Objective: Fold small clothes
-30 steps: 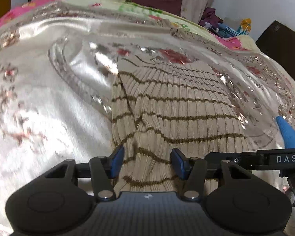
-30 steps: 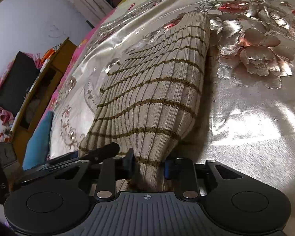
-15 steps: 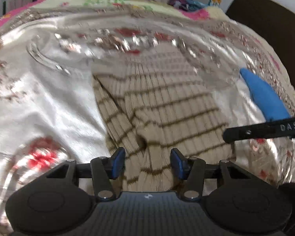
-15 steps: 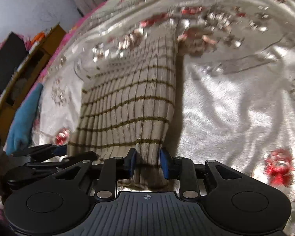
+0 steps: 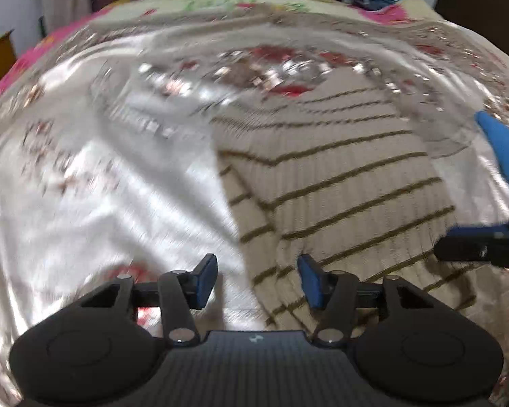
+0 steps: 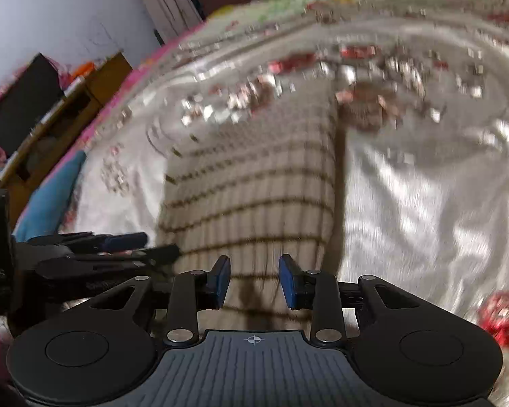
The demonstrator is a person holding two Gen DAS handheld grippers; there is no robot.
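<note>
The striped knit top (image 5: 339,183) lies flat on the shiny floral bedspread (image 5: 118,186). Left gripper (image 5: 257,281) and right gripper (image 6: 253,281) both hang spread, gripping nothing, over its near hem — probably lining up the next fold.

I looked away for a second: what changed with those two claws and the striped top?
Both grippers let go. The left gripper and right gripper opened and drew back off the striped top. The top stays folded on the shiny bedspread, the blue cloth beside it.
</note>
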